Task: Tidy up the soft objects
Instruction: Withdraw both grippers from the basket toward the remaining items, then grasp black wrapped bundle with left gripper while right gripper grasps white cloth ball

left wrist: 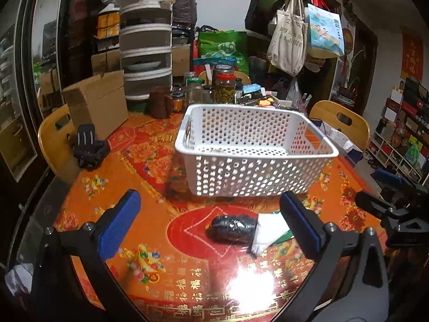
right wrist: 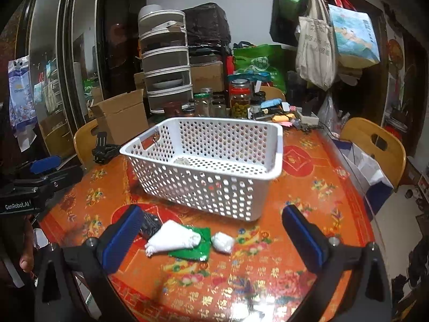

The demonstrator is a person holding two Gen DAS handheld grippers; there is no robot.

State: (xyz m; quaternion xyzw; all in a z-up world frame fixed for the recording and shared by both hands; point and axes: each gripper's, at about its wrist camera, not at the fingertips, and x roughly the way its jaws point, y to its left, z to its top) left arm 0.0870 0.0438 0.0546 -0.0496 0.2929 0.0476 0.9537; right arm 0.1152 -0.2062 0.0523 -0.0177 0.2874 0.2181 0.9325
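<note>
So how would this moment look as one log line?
left gripper: open, empty | right gripper: open, empty | black roll, white bundle: on table | basket: one item

White wall [left wrist: 219, 2], dark cabinet [right wrist: 67, 53], wooden chairs [right wrist: 375, 145]

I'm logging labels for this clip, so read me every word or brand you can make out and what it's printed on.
"GenRobot.AI": white lettering on the black body of the left hand-held gripper, seen from the right wrist view.
"福": repeated gold characters on the orange-red floral tablecloth.
Print on the hanging beige canvas tote bag, the red wall poster and the jar labels: too blurred to read.
</note>
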